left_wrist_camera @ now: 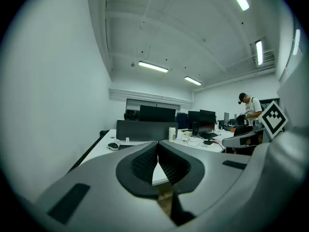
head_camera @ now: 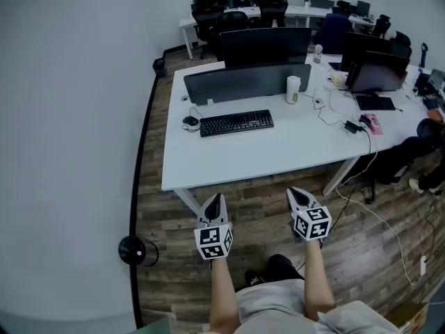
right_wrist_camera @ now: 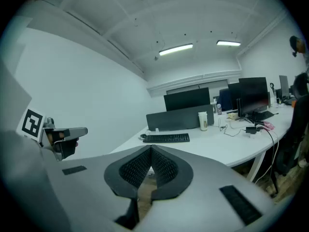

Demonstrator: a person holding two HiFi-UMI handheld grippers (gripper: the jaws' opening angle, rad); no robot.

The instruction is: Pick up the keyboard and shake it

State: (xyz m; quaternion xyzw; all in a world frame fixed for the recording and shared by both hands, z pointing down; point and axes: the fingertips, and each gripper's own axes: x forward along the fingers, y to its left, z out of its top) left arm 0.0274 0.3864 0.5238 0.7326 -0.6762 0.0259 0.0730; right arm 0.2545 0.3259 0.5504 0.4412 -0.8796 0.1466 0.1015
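Bare desk (head_camera: 278, 152) front open — mouse (head_camera: 190, 121) left of keyboard (head_camera: 236, 122), divider (head_camera: 247, 82) close behind.

desk (head_camera: 278, 152): white | mouse (head_camera: 190, 121): near left edge | cup (head_camera: 293, 89): back edge, touching divider (head_camera: 247, 82) | monitor (head_camera: 379, 72): back-right corner

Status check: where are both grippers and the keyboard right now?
Left gripper and right gripper both shut, empty, held short of the desk. Keyboard flat on desk, untouched. Mouse close beside its left end.

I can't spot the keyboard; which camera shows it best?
The head view: the keyboard lies whole on the desk, seen from above. The right gripper view shows it flattened; the left gripper view, barely a sliver.
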